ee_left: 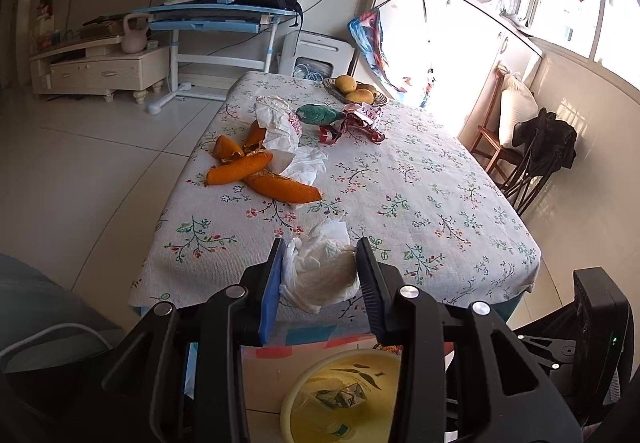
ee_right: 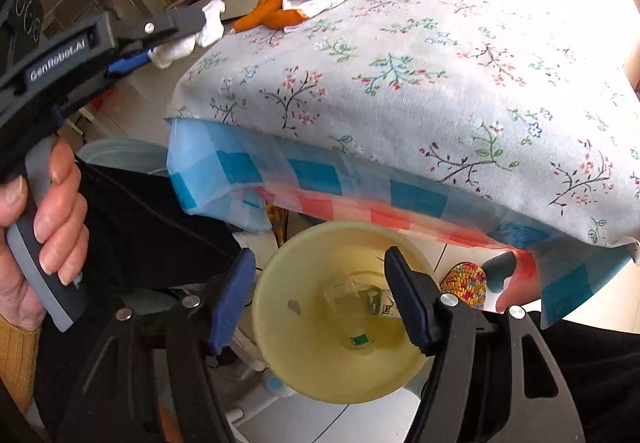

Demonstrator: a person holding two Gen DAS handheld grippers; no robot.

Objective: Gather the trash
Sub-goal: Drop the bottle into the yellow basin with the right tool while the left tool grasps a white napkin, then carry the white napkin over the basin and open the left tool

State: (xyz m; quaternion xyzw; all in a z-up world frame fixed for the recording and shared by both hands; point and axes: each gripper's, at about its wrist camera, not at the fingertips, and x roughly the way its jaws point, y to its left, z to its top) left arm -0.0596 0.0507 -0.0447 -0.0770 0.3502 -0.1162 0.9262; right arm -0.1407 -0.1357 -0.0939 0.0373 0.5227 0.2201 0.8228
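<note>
My left gripper is shut on a crumpled white tissue and holds it above the near edge of the floral table. It also shows in the right wrist view with the tissue. A yellow trash bin stands below the table edge with scraps inside. My right gripper is open and empty above the bin. On the table lie orange peels, a white plastic bag, a red wrapper and a green packet.
A fruit basket sits at the table's far end. A checked cloth hangs under the tablecloth. A wooden chair stands right of the table; a blue desk stands behind it.
</note>
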